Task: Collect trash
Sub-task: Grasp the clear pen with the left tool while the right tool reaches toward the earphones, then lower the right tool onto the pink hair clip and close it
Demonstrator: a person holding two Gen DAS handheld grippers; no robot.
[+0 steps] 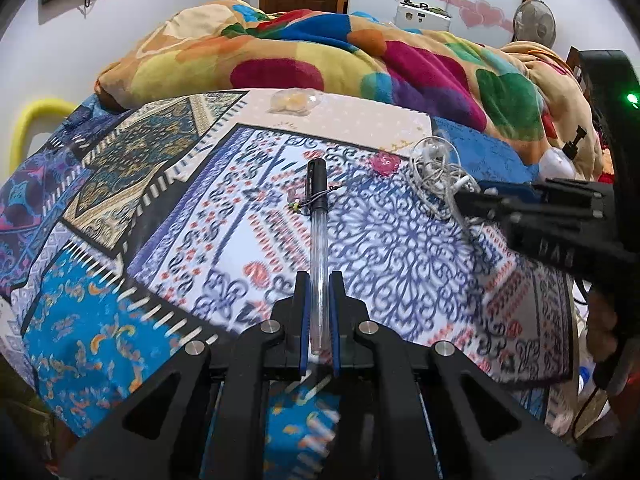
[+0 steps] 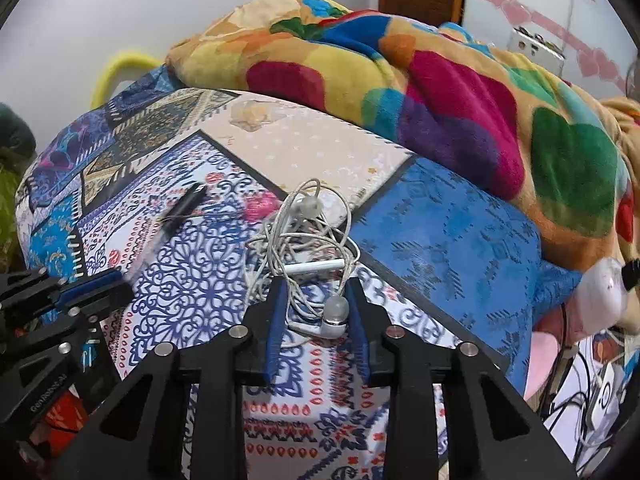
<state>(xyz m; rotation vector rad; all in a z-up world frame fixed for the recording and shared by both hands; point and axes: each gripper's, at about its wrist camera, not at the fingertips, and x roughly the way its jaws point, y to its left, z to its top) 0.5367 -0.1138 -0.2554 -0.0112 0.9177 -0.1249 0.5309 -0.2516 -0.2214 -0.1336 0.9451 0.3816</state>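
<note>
Low centre of both frames: patterned bedspread (image 1: 400, 248), crumpled blanket (image 1: 320, 60) above it. Best done by lifting slowly and straight up, with no tugging on loose loops. Tangled earphones (image 2: 308, 240) mid-frame, right gripper (image 2: 316, 304) narrowed around the cord and one bud, pads seemingly gripping. Pen (image 1: 319, 240) centre frame, left gripper (image 1: 319, 292) clenched on its clear barrel.
</note>
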